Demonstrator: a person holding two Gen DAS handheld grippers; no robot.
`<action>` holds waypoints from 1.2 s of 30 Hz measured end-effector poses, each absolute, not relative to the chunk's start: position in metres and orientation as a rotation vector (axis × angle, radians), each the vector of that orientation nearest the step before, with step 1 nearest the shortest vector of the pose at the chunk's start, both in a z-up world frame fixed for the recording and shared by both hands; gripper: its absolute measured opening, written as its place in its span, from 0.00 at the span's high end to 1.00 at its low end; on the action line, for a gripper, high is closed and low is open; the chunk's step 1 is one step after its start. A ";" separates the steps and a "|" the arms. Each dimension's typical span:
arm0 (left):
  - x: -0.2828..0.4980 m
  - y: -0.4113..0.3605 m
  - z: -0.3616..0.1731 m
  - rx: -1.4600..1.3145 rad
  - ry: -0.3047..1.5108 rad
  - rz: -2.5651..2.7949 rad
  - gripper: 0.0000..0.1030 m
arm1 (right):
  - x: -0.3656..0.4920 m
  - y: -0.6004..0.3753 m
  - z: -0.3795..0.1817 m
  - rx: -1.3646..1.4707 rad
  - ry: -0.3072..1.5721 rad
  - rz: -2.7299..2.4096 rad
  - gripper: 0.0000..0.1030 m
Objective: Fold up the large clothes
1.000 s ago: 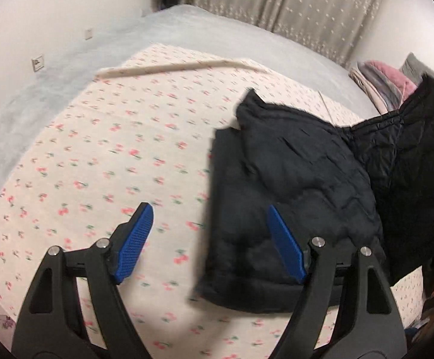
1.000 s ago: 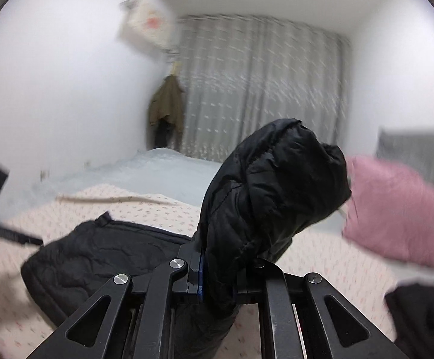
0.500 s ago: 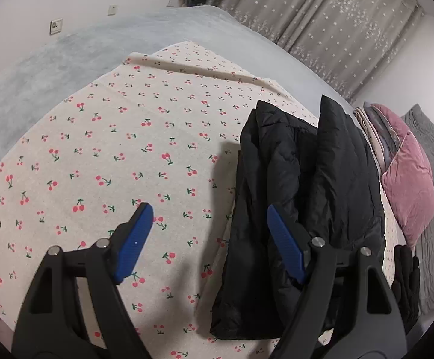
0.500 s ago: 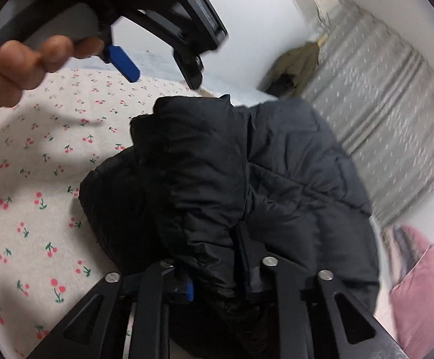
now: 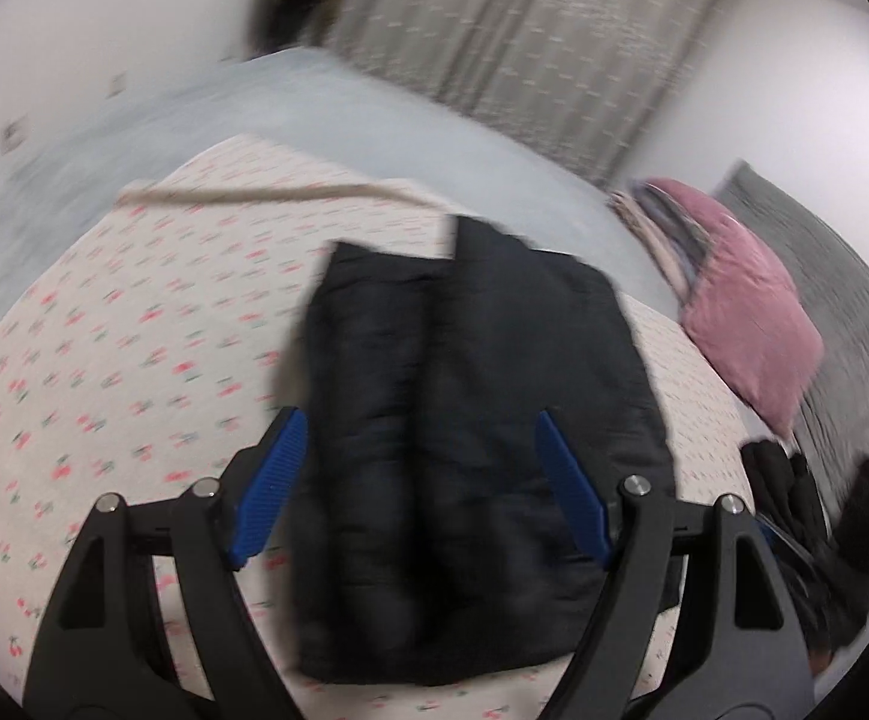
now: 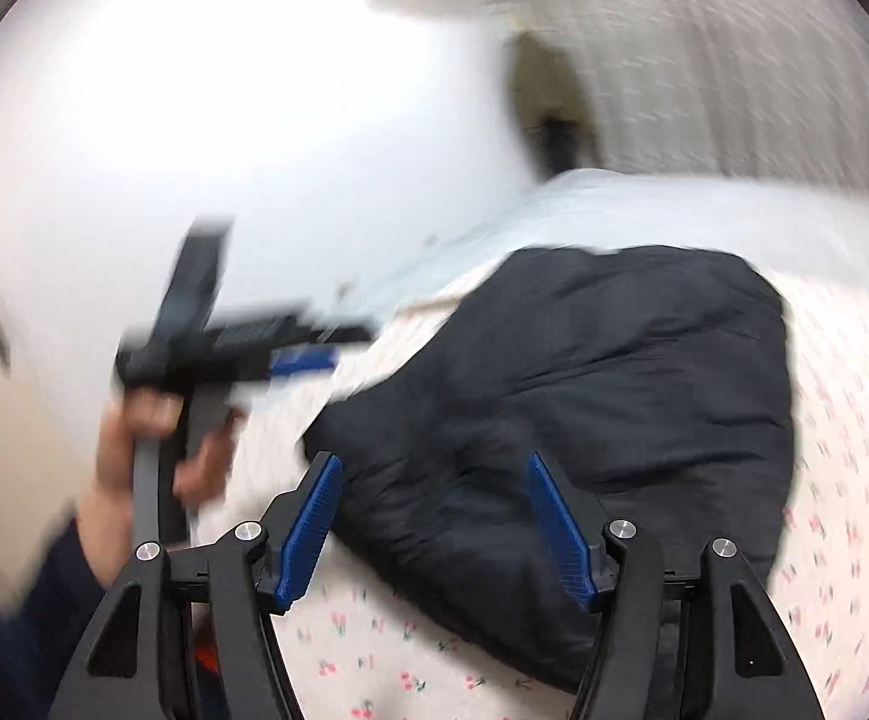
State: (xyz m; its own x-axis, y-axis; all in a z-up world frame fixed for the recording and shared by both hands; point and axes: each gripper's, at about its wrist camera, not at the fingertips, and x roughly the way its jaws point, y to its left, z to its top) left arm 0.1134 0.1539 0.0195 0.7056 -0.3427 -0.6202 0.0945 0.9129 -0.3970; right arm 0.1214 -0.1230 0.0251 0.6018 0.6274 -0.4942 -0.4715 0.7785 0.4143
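Black jacket (image 5: 470, 438) lies folded lengthwise on the cherry-print sheet (image 5: 134, 360); right gripper (image 6: 434, 525), jaws just opened, and left gripper (image 5: 419, 483) both empty, so next grasp both near corners evenly.

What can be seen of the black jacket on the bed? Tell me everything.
The black jacket is a puffy, quilted, matte garment, folded into a rough rectangle with two long padded lobes side by side and a seam between them. It lies flat on the cherry-print sheet, nothing on top of it. The right claw has just been opening and stands open over its near edge without pressing it; the left claw is open above it too. The frames are blurred.
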 end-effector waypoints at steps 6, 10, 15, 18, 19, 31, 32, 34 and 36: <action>0.130 0.102 0.030 -0.243 0.753 -0.240 0.24 | 0.151 -0.112 -0.021 0.220 0.841 0.536 0.37; 0.143 0.085 0.025 -0.192 0.780 -0.206 0.24 | 0.147 -0.075 -0.041 0.057 0.846 0.537 0.36; 0.160 0.088 0.016 -0.227 0.804 -0.137 0.24 | 0.140 -0.035 -0.068 -0.116 0.879 0.509 0.36; 0.178 0.103 -0.004 -0.274 0.835 -0.059 0.24 | 0.144 -0.029 -0.077 -0.134 0.888 0.517 0.36; 0.184 0.109 -0.013 -0.302 0.849 -0.057 0.23 | 0.145 -0.027 -0.078 -0.142 0.889 0.522 0.36; 0.198 0.134 -0.050 -0.335 0.844 -0.009 0.21 | 0.240 -0.092 0.002 0.099 0.828 0.479 0.36; 0.199 0.136 -0.052 -0.339 0.844 -0.008 0.21 | 0.263 -0.096 0.004 0.121 0.846 0.447 0.36; 0.201 0.140 -0.057 -0.347 0.849 -0.004 0.19 | 0.290 -0.098 0.007 0.122 0.870 0.406 0.36; 0.203 0.142 -0.060 -0.347 0.854 0.004 0.18 | 0.319 -0.095 0.006 0.111 0.894 0.388 0.36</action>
